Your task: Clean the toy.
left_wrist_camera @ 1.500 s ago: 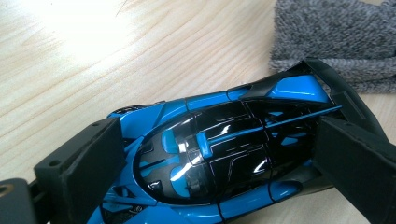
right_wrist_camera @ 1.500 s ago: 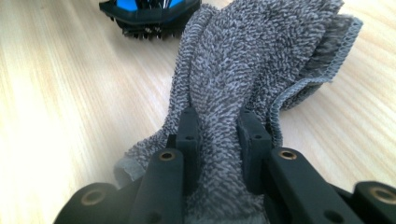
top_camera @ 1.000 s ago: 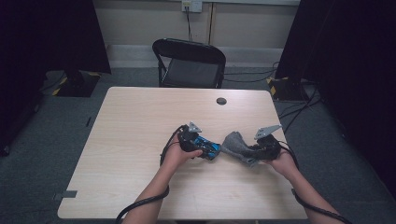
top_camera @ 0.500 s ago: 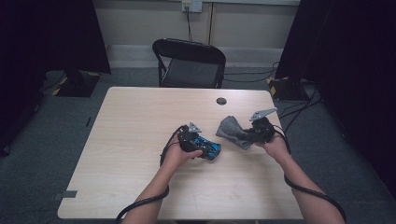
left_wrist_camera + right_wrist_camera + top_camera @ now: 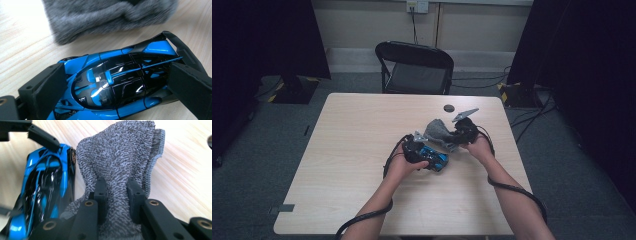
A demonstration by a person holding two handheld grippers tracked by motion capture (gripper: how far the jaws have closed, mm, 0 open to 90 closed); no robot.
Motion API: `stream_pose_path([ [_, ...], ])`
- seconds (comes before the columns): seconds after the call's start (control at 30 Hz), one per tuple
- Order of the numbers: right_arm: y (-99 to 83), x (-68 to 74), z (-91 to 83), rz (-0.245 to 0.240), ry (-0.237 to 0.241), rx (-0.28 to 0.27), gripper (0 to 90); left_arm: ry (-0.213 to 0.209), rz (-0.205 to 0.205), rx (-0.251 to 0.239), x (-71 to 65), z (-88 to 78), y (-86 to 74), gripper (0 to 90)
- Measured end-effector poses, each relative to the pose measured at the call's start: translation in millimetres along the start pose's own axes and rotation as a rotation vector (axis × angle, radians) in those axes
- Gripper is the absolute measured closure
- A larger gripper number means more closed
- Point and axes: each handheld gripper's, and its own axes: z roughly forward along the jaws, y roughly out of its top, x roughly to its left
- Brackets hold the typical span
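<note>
High view: a pale wood desk (image 5: pixel 352 150) is fronted by a black folding chair (image 5: pixel 414 67); toy car (image 5: pixel 433 159) is clamped by left tongs (image 5: pixel 439 161), grey cloth (image 5: pixel 438 131) pinched by right tongs (image 5: pixel 451 139).

A pale wood-grain bench (image 5: pixel 362 150) is sitting on grey carpet (image 5: pixel 277 150), and light is washing evenly over its top. Behind its far edge a black folding chair (image 5: pixel 414 67) is standing, facing the bench. A cream wall (image 5: pixel 362 25) is running along the back, with a white socket (image 5: pixel 417 6) feeding a cable downward. Black curtains (image 5: pixel 262 40) are hanging at both sides, and loose cables (image 5: pixel 527 120) are trailing across the floor at the right.
</note>
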Motion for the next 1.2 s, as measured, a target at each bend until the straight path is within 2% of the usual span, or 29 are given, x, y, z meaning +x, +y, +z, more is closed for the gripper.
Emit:
stream_pose_path([
  [0.07,3.2,1.6,6.8,0.005,0.018,-0.003,73.9,0.0,-0.001,0.0,-0.2,0.1,-0.1,2.2],
  [0.33,17.5,13.0,29.8,-0.056,0.031,0.023,73.9,-0.001,-0.001,-0.002,-0.1,0.1,-0.2,2.2],
  [0.47,17.3,15.7,37.9,-0.057,0.058,0.028,73.9,0.0,-0.001,-0.008,0.0,0.1,-0.9,2.2],
  [0.6,14.9,20.5,44.7,-0.083,0.057,0.052,73.7,0.0,-0.002,-0.004,-0.1,-0.1,-0.6,2.2],
  [0.73,10.2,16.5,43.2,-0.054,0.08,0.035,73.8,0.0,-0.002,-0.002,-0.2,0.0,-0.5,2.2],
  [1.2,-4.4,12.5,29.4,-0.077,0.093,0.034,73.8,0.0,0.001,0.001,-0.1,0.1,0.0,2.2],
])
